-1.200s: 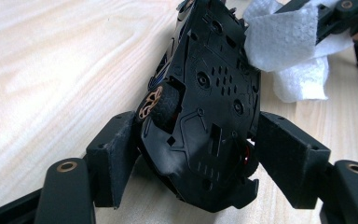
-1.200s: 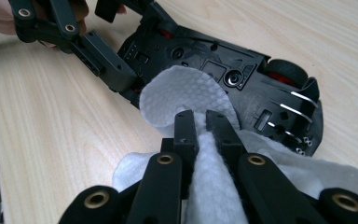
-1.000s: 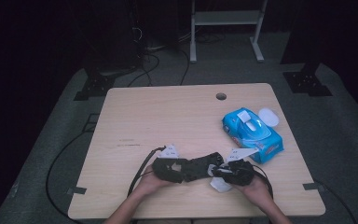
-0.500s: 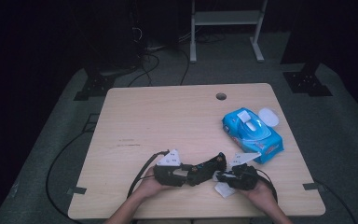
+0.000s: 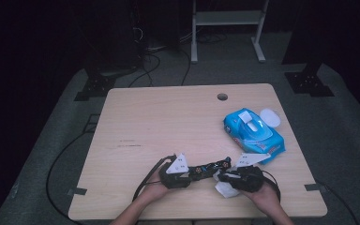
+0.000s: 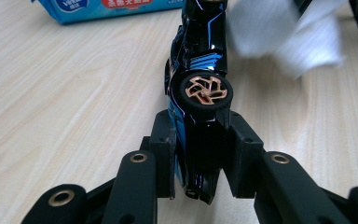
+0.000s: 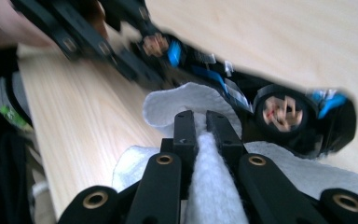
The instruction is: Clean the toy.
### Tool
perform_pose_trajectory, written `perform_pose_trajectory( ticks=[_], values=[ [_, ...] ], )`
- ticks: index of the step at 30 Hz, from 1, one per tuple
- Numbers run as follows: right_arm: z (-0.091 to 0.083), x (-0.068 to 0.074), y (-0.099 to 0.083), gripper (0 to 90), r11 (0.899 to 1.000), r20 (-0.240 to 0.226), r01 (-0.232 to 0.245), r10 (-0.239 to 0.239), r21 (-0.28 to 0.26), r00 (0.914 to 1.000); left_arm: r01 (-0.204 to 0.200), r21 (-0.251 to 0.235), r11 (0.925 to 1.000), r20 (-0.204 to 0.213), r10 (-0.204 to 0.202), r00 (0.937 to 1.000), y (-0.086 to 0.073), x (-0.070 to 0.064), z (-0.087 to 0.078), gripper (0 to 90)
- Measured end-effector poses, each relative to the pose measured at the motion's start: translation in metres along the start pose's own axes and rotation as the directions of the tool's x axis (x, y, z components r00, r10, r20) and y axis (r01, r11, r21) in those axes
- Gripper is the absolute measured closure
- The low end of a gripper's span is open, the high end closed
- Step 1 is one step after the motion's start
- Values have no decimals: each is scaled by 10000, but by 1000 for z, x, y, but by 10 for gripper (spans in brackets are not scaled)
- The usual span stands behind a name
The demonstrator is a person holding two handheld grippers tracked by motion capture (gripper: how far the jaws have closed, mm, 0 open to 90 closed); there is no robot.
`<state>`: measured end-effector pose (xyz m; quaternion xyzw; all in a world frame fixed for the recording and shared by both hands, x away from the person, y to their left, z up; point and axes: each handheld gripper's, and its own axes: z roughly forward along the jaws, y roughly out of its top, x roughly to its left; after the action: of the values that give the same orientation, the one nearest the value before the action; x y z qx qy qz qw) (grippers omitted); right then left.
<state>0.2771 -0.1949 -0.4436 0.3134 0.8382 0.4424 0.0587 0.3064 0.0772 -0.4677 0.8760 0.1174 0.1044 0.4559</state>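
The left gripper (image 6: pixel 198 154) was clamped on the tail of a black-and-blue toy car (image 6: pixel 198 88), held near the table's (image 5: pixel 168 122) near edge. The right gripper (image 7: pixel 200 123), jaws closed on a white wipe (image 7: pixel 209 186), had shifted closer since half a second earlier, bringing the wipe against the car's side. Wiping appeared under way. The blue wipe pack (image 5: pixel 253 131) lay far right.

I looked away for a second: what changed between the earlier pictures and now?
The toy car tilted up, its far end rising off the table, and the right gripper with its wipe shifted slightly under it. The left gripper stays shut on the car, the right on the wipe. The wipes pack did not move.
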Motion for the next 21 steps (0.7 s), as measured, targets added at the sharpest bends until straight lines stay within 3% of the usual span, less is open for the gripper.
perform_pose_trajectory(
  ticks=[6,14,18,21],
  values=[
    [-1,13,27,821,9956,69,333,-329,-873,9994,14,-59,10000,-43,-14,10000,-1,1,0,680],
    [43,27,53,821,9924,281,1175,-1165,-371,9928,217,-123,9997,-158,-219,9996,-3,1,-1,680],
    [41,23,50,821,9915,671,1216,-1185,-452,9907,350,-210,9992,-244,-355,9991,-4,3,-2,682],
    [33,16,45,821,9944,1119,931,-871,-496,9899,374,-216,9991,-303,-380,9988,-4,2,-1,682]
  ],
)
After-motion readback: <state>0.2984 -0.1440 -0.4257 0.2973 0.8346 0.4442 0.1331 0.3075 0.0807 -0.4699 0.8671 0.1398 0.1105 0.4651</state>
